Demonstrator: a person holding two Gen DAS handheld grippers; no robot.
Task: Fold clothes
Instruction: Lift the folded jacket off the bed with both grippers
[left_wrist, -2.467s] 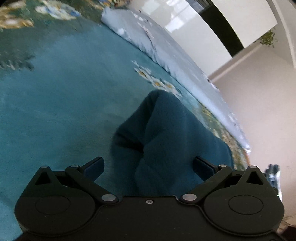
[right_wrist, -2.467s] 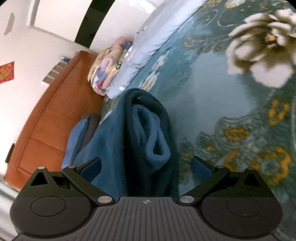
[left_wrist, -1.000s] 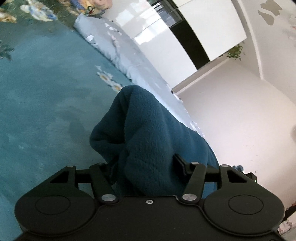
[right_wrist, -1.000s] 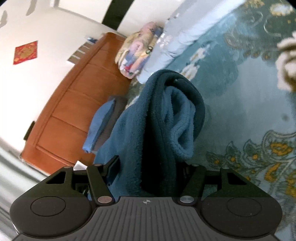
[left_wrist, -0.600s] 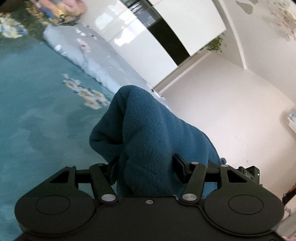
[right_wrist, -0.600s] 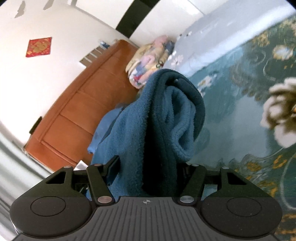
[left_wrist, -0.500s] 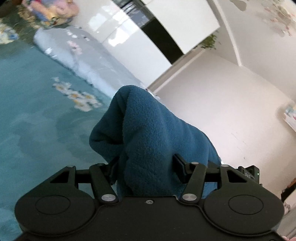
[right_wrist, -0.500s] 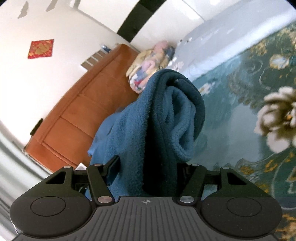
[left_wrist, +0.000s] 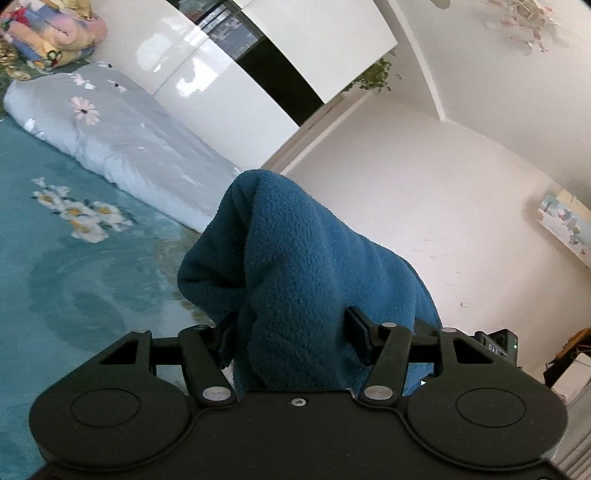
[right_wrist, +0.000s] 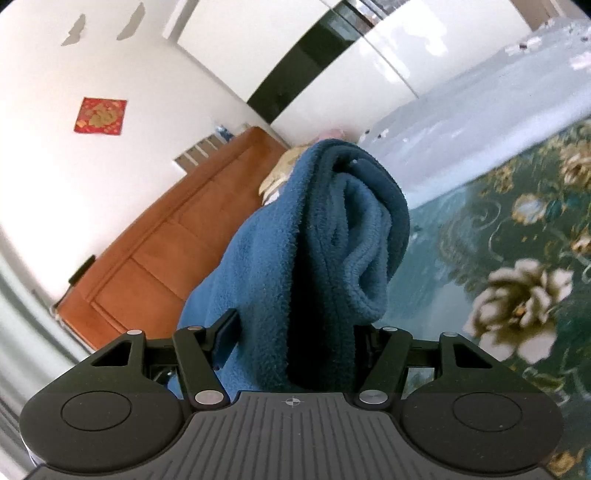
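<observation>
A dark teal fleece garment (left_wrist: 295, 266) is bunched between the fingers of my left gripper (left_wrist: 291, 332), which is shut on it and holds it up above the teal flowered bedspread (left_wrist: 74, 280). In the right wrist view the same fleece garment (right_wrist: 314, 240) stands in thick folds between the fingers of my right gripper (right_wrist: 295, 332), also shut on it. The cloth hides the fingertips in both views and hangs down out of sight below the grippers.
A pale grey flowered quilt (left_wrist: 122, 147) lies along the far side of the bed, with a folded colourful blanket (left_wrist: 48, 33) beyond it. A brown wooden headboard (right_wrist: 177, 243) stands at the left in the right wrist view, white wardrobes (left_wrist: 229, 96) behind.
Both grippers closed on the fleece and have lifted it off the bedspread. The bed has dropped lower in both views and more of the walls shows.
</observation>
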